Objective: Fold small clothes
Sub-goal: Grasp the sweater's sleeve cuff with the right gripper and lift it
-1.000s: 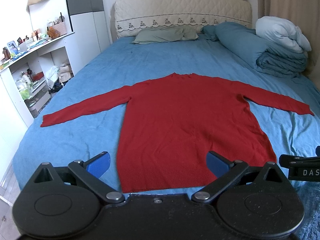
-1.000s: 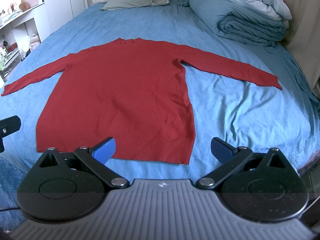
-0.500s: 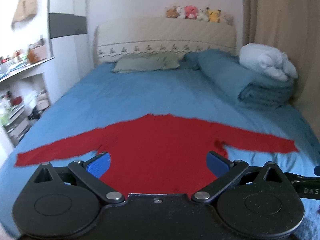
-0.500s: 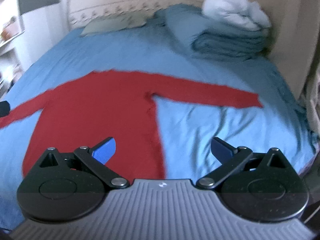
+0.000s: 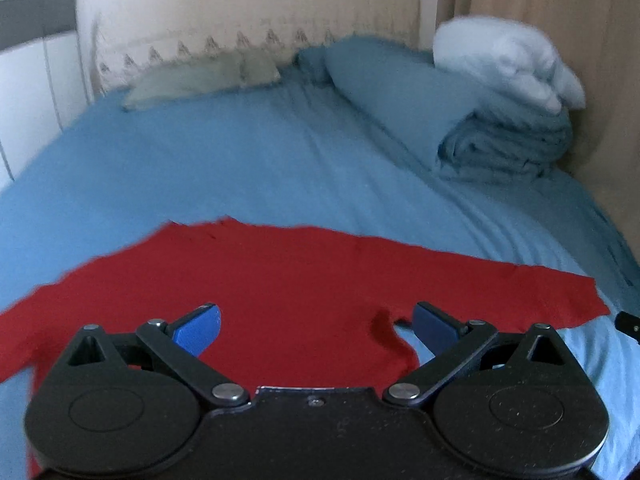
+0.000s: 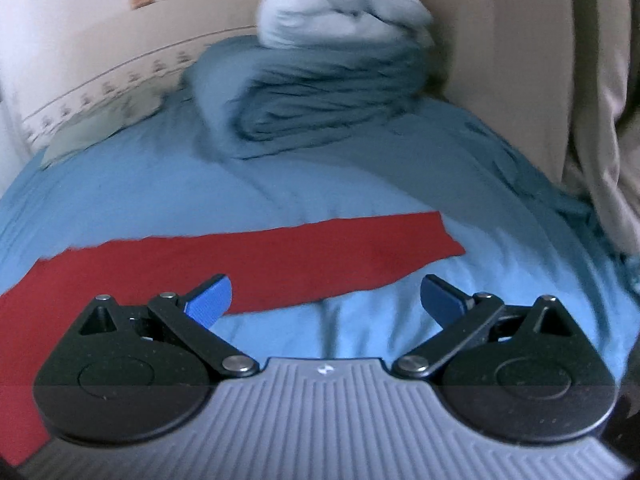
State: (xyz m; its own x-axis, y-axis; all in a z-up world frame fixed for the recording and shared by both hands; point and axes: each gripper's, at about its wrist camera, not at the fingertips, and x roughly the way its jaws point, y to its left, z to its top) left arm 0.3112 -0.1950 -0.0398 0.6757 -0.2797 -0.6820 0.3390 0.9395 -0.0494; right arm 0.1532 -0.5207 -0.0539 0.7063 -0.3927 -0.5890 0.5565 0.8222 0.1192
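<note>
A red long-sleeved sweater (image 5: 280, 280) lies flat on the blue bed (image 5: 260, 160). In the left wrist view my left gripper (image 5: 316, 326) is open and empty, low over the sweater's chest near the right armpit. In the right wrist view the sweater's right sleeve (image 6: 312, 256) stretches to the right, its cuff lying flat. My right gripper (image 6: 326, 300) is open and empty, just in front of that sleeve, its left fingertip over the sleeve's near edge.
A folded blue duvet (image 5: 500, 136) with a white blanket (image 5: 508, 64) on top lies at the far right of the bed. A grey-green pillow (image 5: 200, 80) lies by the headboard. A beige curtain (image 6: 600, 120) hangs at the right.
Both grippers have moved forward over the bed from the hem toward the sweater's upper part. The right one has swung right to the sleeve. Both stayed open.
</note>
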